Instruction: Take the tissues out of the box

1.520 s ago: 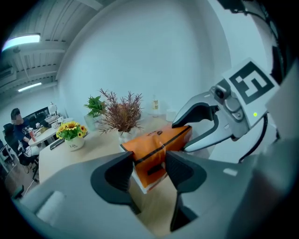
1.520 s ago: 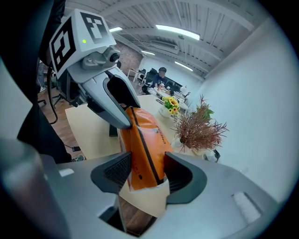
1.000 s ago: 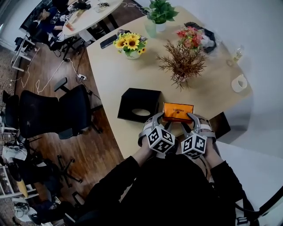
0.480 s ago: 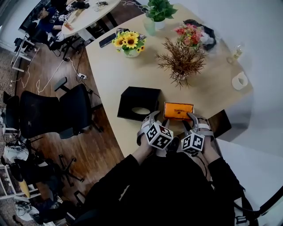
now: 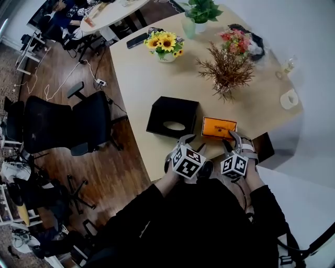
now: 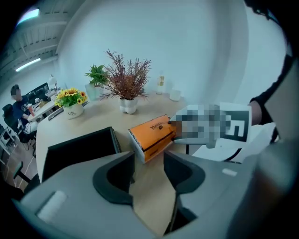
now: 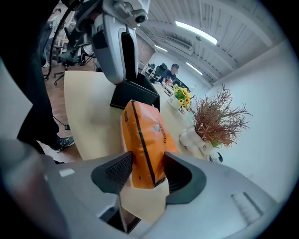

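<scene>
One orange tissue pack (image 5: pixel 219 127) lies flat on the bench (image 5: pixel 141 78), printed face up. Its long axis runs left to right across the person, roughly along the near bench edge. It sits just to the right of the one black tissue box (image 5: pixel 167 112), with a narrow strip of bench between them. The box has an oval opening in its top with white showing inside.

The right gripper (image 5: pixel 238 142) has the pack by its right end. In the right gripper view its fingers (image 7: pixel 114 172) press on both sides of the orange pack (image 7: pixel 145 135), which stretches away from the camera towards the black box (image 7: pixel 135 95).

The left gripper (image 5: pixel 192 144) hovers at the near bench edge, between box and pack. Its fingers (image 6: pixel 114 179) stand a little apart with only bare bench between them, and the pack's left end (image 6: pixel 152 133) lies just past their tips.

Four plants stand farther back: sunflowers (image 5: pixel 166 44), a green plant (image 5: pixel 201 11), pink flowers (image 5: pixel 235 42) and a reddish twiggy plant (image 5: pixel 227 68).
</scene>
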{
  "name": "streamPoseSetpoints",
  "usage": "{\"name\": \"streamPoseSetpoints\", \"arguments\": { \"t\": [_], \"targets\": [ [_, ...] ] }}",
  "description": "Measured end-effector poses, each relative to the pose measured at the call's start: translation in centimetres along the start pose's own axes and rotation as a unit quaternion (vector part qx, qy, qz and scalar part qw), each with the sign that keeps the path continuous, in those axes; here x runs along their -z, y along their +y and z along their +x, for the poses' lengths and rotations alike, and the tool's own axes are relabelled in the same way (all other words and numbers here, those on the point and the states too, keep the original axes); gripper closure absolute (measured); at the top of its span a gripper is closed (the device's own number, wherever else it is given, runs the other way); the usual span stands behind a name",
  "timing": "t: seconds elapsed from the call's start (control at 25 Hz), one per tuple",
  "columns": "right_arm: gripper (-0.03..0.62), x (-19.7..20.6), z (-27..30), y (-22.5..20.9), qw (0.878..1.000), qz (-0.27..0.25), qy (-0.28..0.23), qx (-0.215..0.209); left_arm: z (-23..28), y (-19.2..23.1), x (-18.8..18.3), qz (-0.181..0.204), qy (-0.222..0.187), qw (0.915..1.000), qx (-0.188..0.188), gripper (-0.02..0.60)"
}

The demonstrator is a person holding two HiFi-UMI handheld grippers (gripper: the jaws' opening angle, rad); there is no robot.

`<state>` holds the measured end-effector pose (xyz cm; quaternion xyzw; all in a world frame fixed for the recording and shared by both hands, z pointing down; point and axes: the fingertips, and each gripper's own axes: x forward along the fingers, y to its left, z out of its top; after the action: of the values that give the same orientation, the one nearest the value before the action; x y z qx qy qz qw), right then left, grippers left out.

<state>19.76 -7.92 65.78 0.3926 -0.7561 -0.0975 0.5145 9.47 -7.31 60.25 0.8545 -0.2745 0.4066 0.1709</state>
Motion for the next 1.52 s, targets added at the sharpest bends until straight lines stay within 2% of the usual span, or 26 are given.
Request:
{"name": "streamPoseSetpoints", "arguments": {
  "t": [0.16, 0.24, 0.36, 0.44, 0.52, 0.6, 0.68, 0.76, 0.8, 0.84, 0.88, 1.12, 1.24, 1.4, 1.52],
  "targets": [
    [0.352, 0.3, 0.0, 0.4, 0.999, -0.012, 0.020, -0.022, -1.7, -0.2, 1.4, -0.030, -0.002, 0.9991, 0.028, 0.402],
    [0.350, 0.0, -0.8, 0.1, 0.999, 0.003, 0.030, -0.044, -2.9, 0.4, 2.1, -0.050, -0.009, 0.9981, 0.033, 0.402],
    [0.381, -1.3, -2.9, -1.8, 0.998, 0.053, 0.023, -0.041, -5.4, 1.7, 3.2, -0.074, -0.024, 0.9967, 0.025, 0.402],
    [0.391, -2.6, -4.6, -3.4, 0.995, 0.100, 0.006, -0.015, -7.1, 2.4, 3.7, -0.090, -0.034, 0.9951, 0.023, 0.403],
    [0.417, -4.1, -6.3, -5.0, 0.985, 0.169, -0.020, 0.016, -8.7, 2.9, 3.9, -0.100, -0.048, 0.9935, 0.025, 0.403],
    [0.457, -6.0, -8.1, -6.3, 0.962, 0.262, -0.060, 0.047, -10.3, 3.1, 3.8, -0.105, -0.067, 0.9917, 0.031, 0.403],
    [0.532, -8.0, -9.9, -7.5, 0.923, 0.363, -0.110, 0.070, -11.7, 3.2, 3.5, -0.106, -0.085, 0.9898, 0.040, 0.403],
    [0.555, -10.0, -11.5, -8.0, 0.879, 0.444, -0.156, 0.071, -13.0, 3.2, 3.2, -0.105, -0.103, 0.9879, 0.049, 0.405],
    [0.572, -10.9, -12.3, -8.1, 0.862, 0.471, -0.174, 0.068, -13.7, 3.2, 3.0, -0.103, -0.112, 0.9869, 0.052, 0.405],
    [0.588, -11.9, -13.0, -8.0, 0.850, 0.487, -0.189, 0.066, -14.5, 3.4, 2.8, -0.100, -0.121, 0.9861, 0.053, 0.405],
    [0.592, -12.8, -13.7, -7.9, 0.844, 0.494, -0.199, 0.064, -15.3, 3.7, 2.6, -0.096, -0.131, 0.9854, 0.052, 0.405],
    [0.592, -16.6, -17.5, -7.2, 0.844, 0.478, -0.228, 0.083, -20.2, 5.8, 1.4, -0.097, -0.193, 0.9756, 0.038, 0.417],
    [0.592, -18.0, -19.3, -6.7, 0.846, 0.465, -0.241, 0.099, -22.4, 5.6, 0.7, -0.080, -0.221, 0.9709, 0.045, 0.426],
    [0.592, -19.7, -21.5, -5.6, 0.854, 0.437, -0.262, 0.103, -23.4, 4.6, 1.1, -0.047, -0.228, 0.9710, 0.053, 0.428],
    [0.594, -20.2, -22.7, -5.0, 0.855, 0.431, -0.267, 0.108, -22.9, 4.1, 1.9, -0.050, -0.220, 0.9724, 0.061, 0.428]
  ]
}}
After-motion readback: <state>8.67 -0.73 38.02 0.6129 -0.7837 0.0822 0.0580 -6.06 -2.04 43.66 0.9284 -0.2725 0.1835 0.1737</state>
